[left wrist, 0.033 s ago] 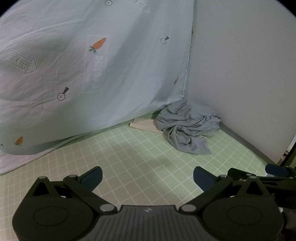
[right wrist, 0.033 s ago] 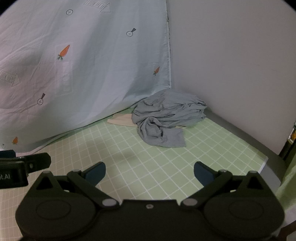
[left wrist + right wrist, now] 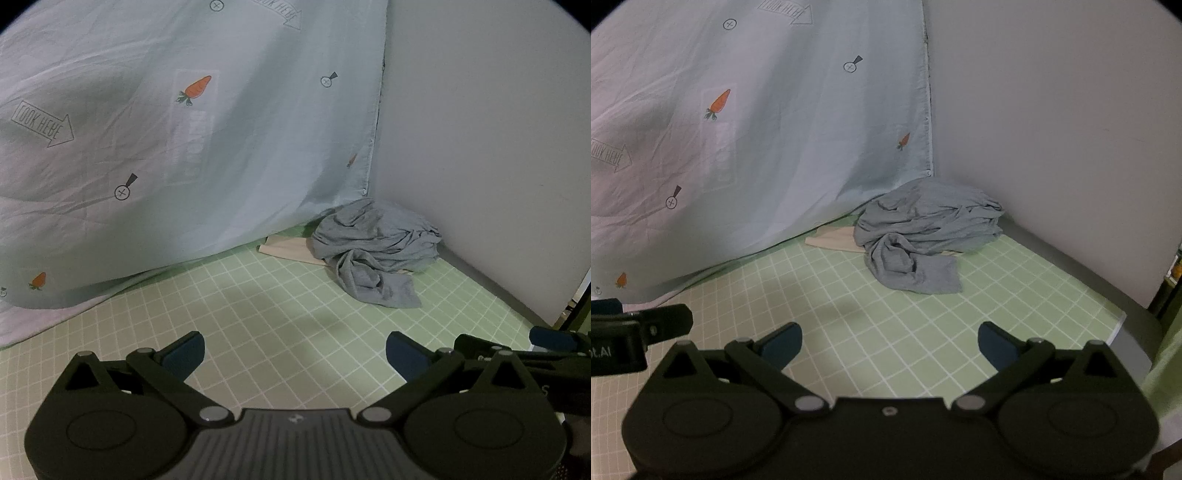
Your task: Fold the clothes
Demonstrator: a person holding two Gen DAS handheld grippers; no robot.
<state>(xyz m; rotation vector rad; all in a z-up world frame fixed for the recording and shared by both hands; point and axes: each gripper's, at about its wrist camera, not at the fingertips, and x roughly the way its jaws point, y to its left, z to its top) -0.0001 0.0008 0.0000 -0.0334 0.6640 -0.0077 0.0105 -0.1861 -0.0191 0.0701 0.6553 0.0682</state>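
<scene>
The grey garment (image 3: pixel 923 236) lies crumpled in a heap at the upper centre-right of the right wrist view, in the far corner of the bench (image 3: pixel 849 332). It is not folded. It partly covers a beige cloth (image 3: pixel 831 242), which lies flat and shows at the heap's left edge.

The left gripper (image 3: pixel 293 350) and the right gripper (image 3: pixel 889 341) are both released, jaws spread wide, holding nothing. Both stand over bare bench at the bottom of their frames, well apart from the heap.

Risks:
- A pinch into the heap is likely to take several layers at once, because the folds overlap and no hem or corner shows clearly. The garment would then lift as a bundle.
- The beige cloth may be caught along with the garment, since the two touch.
- The printed sheet (image 3: pixel 184 147) hangs just beside the heap on the left of the frame; a wide reach may snag it.

Edges and room:
- The white wall (image 3: pixel 1052 147) closes the right side just behind the heap.
- The bench edge shows at the right of the right wrist view.
- The open checked surface between grippers and heap offers room for spreading.
</scene>
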